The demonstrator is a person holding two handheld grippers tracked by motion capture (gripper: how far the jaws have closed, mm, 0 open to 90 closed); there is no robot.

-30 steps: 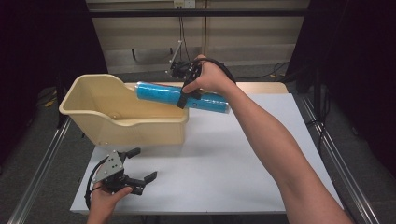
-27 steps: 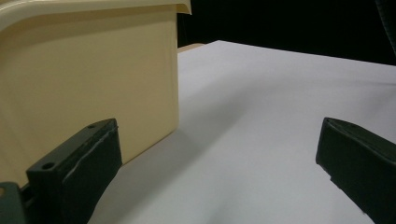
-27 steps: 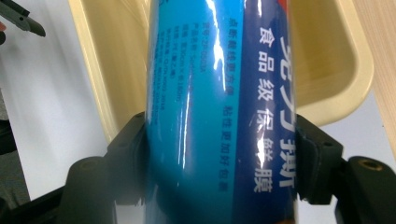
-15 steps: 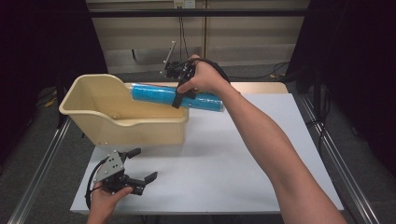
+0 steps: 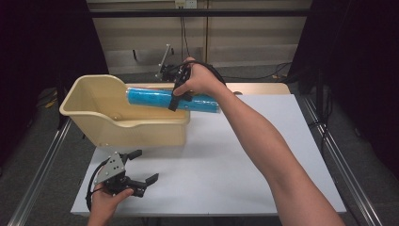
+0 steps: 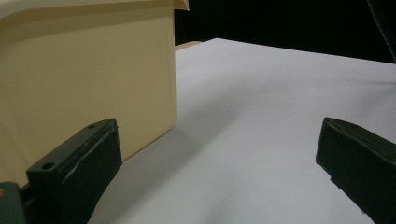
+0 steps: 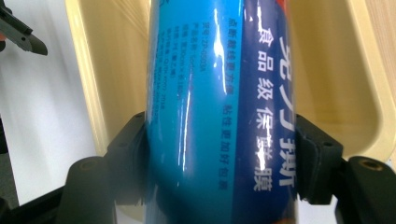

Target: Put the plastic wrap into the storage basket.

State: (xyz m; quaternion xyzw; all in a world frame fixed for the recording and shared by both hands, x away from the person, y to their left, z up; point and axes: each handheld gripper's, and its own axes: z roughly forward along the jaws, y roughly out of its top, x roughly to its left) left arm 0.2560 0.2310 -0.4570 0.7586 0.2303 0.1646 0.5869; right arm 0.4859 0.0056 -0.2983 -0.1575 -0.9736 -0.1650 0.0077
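The right gripper (image 5: 175, 96), jaws clamped on the blue film roll (image 5: 150, 98), has carried it toward nine o'clock over the cream tub (image 5: 84, 110), likely for release; the left gripper (image 5: 136, 169) rests, jaws apart, on the worktop (image 5: 244, 155).

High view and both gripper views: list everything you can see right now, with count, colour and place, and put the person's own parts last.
blue roll: one, blue with white printed text, held level above the tub's right end, its left part over the tub's inside
tub: one, cream plastic, back left of the table
table: one, white top with a wooden strip along the far edge
rails: two, metal, one along each side of the table
right gripper: one, black, fingers closed on the blue roll near its middle
left gripper: one, black with grey plate, fingers apart, at the table's near left corner
forearms: two, the right one reaching across the table, left hand at the bottom edge
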